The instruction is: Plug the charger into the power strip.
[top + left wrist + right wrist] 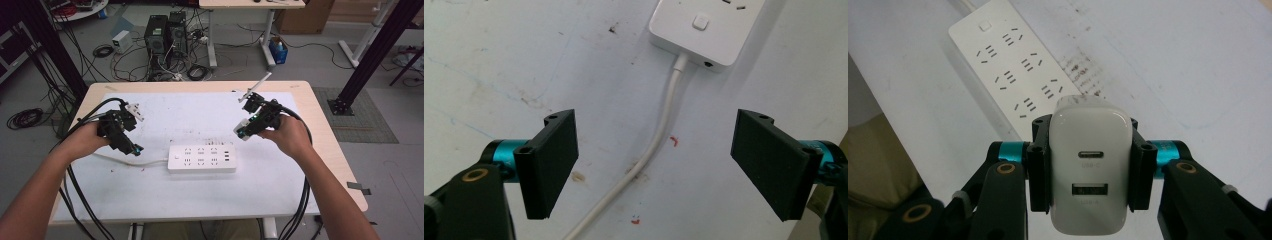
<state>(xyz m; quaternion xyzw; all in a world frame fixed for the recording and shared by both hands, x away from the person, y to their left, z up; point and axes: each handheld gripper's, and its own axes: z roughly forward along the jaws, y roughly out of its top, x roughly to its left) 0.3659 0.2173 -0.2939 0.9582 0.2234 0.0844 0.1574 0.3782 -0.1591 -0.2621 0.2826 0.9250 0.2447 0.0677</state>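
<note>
Our right gripper (1090, 172) is clamped on a white USB charger (1089, 172), the two black jaws pressed flat against its sides. In the right gripper view the charger's port face is turned toward the camera, with a small oval port above a wider rectangular one; the lettering under each is too faint for us to read, and the charger's bottom edge is cut off by the frame. Its plug side faces away, so we cannot see any prongs. Beyond it lies the white power strip (1013, 70), its near end hidden behind the charger and jaws.

From the high view, the right gripper (245, 131) hangs above the table (300, 92), up and to the right of the power strip (201, 159) and apart from it — the charger there is only a small pale patch at the gripper's tip.

Our left gripper (656, 165) stands wide open and holds nothing. Between its jaws we see the strip's white cord (659, 135) running across the stained white mat (499, 60) to the strip's switch end (706, 27), most of which is cut off at the top. In the high view the left gripper (131, 148) sits just left of the strip, near the cord (130, 162) — whether it touches the mat we cannot tell.
</note>
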